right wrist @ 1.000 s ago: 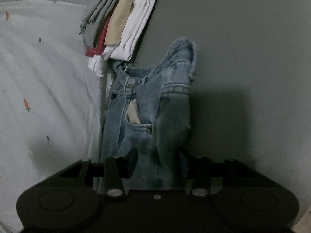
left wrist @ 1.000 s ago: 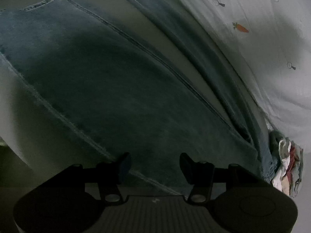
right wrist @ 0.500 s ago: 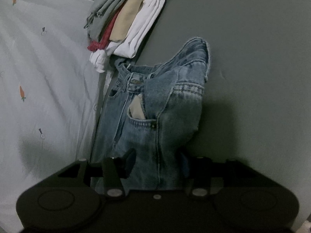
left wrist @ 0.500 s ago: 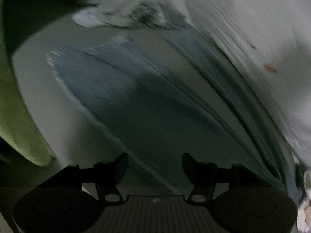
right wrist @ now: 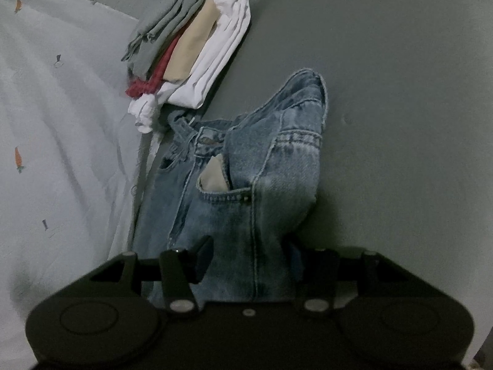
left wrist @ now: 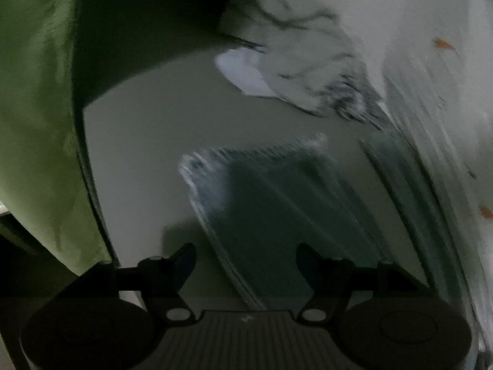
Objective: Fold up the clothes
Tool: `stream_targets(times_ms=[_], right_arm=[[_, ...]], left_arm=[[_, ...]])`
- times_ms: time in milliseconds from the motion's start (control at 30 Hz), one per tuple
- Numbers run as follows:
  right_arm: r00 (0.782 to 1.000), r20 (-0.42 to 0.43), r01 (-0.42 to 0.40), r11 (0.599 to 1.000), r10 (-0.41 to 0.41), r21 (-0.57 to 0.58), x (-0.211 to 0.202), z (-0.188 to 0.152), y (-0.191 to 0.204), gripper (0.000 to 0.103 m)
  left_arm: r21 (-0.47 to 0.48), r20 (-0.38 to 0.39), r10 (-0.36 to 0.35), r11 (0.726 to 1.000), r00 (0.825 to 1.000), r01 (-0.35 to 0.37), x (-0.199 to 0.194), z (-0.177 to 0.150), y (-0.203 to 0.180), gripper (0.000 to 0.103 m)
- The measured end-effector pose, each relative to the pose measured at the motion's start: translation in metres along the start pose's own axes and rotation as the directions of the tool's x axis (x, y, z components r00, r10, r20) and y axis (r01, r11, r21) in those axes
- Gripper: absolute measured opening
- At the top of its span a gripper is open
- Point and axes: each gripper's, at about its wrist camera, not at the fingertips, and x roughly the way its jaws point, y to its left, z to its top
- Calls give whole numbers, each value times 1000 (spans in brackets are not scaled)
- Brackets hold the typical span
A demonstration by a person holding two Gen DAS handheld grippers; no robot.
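Blue jeans lie on a grey surface. In the left wrist view, blurred by motion, the leg end (left wrist: pixel 277 203) lies ahead of my left gripper (left wrist: pixel 246 260), which is open and empty just above the cloth. In the right wrist view the waist part (right wrist: pixel 246 185), with a pocket lining showing, stands bunched up between the fingers of my right gripper (right wrist: pixel 249 256). The jaws stand apart with denim between them; the right finger is hidden behind the cloth.
A stack of folded clothes (right wrist: pixel 191 52), grey, red, beige and white, lies beyond the jeans. A white sheet with carrot prints (right wrist: pixel 55 141) lies to the left. A crumpled white garment (left wrist: pixel 295 71) and a green wall (left wrist: pixel 37 117) lie beyond the leg end.
My left gripper has slid along the jeans leg toward its hem, so the hem and green wall came into view. My right gripper has pulled back a little, with the waist still bunched.
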Motion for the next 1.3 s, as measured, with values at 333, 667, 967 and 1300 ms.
stream_targets(times_ms=[333,667,967,1300], right_arm=[[995,75,68,995,-73,73,-3,-8,13,16],[983,96,-148,986,155,-76,-45,21,81,14],[986,104,-126,991,129,-32,-51,34,69,3],[982,120,-156,986,149,54,-42,36,62,3]], left_arm=[[-98,88,-35,994,996,44,7,22,12,13],[-73,230,-146,983,962,167,-54,43,-28,3],[-8,232,-83,996,969,88,-82,36,-45,3],[81,312,-99,994,945,77,-87,46,-85,3]])
